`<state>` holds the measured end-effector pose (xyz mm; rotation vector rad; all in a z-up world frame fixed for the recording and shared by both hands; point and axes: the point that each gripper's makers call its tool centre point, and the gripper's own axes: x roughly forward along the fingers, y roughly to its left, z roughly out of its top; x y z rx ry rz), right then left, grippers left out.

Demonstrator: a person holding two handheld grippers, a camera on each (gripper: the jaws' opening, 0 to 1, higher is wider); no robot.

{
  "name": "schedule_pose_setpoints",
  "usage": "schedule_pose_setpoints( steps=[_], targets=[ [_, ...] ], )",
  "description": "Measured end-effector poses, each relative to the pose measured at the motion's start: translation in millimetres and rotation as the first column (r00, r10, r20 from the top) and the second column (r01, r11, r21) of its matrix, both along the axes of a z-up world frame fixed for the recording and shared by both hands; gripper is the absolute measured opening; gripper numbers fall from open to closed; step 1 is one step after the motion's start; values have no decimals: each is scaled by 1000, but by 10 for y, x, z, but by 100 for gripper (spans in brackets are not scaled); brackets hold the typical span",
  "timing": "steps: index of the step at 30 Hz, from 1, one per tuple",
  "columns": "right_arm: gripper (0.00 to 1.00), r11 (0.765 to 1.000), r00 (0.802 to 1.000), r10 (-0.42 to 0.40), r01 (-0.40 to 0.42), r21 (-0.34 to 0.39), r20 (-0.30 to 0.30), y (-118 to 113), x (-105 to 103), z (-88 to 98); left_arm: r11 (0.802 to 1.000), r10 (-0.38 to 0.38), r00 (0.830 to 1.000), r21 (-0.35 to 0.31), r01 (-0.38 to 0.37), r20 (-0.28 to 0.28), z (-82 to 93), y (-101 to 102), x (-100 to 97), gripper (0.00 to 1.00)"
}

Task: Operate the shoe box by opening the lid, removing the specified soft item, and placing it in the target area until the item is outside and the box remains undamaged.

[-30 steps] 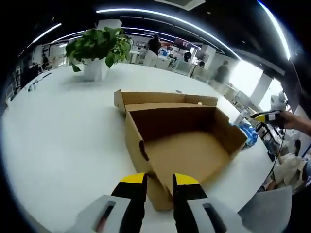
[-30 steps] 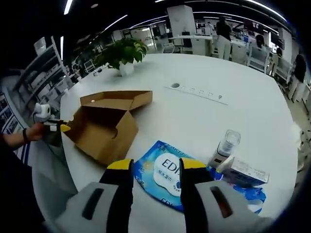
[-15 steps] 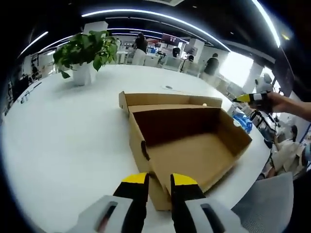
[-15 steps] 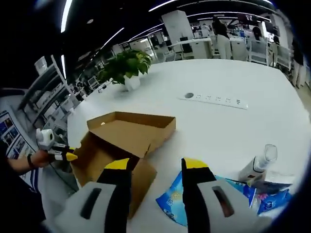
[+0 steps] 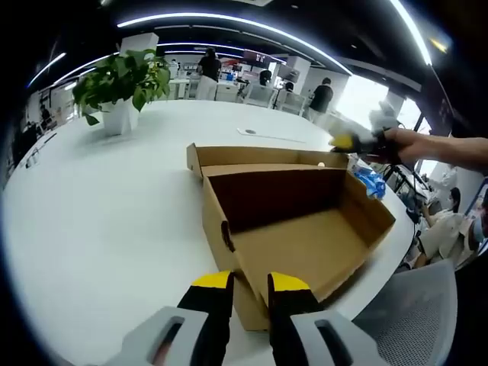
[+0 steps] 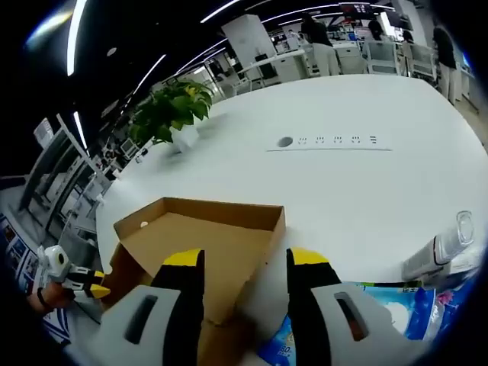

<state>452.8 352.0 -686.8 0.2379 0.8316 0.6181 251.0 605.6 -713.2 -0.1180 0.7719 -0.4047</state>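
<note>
The open brown cardboard shoe box (image 5: 293,221) sits empty at the white table's (image 5: 99,213) near edge, the blue soft packet (image 6: 366,320) outside beside it, and both empty, part-open grippers (image 5: 248,286) (image 6: 242,263) risk denting its raised lid (image 6: 210,244).

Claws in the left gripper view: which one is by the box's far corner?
The right claw, held in a person's hand beside the far right corner of the open brown cardboard box. The left claw is at the near corner.
</note>
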Motion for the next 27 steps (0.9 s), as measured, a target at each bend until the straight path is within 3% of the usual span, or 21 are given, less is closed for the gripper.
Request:
schedule_pose_setpoints(
  steps=[9, 14, 20, 27],
  targets=[
    [38, 997, 997, -76, 76, -17, -24, 24, 81, -73, 1000, -21, 1000, 2, 21, -10, -37, -16, -20, 17],
    [32, 989, 987, -146, 144, -45, -61, 7, 82, -188, 999, -33, 999, 2, 33, -15, -56, -50, -30, 17],
    [7, 977, 981, -181, 171, -125, -74, -81, 30, -307, 1000, -30, 999, 3, 30, -22, -68, -48, -18, 17],
    [1, 971, 982, -188, 181, -156, -26, -141, 74, -242, 1000, -16, 1000, 1, 16, -24, -67, -52, -28, 17]
  ],
)
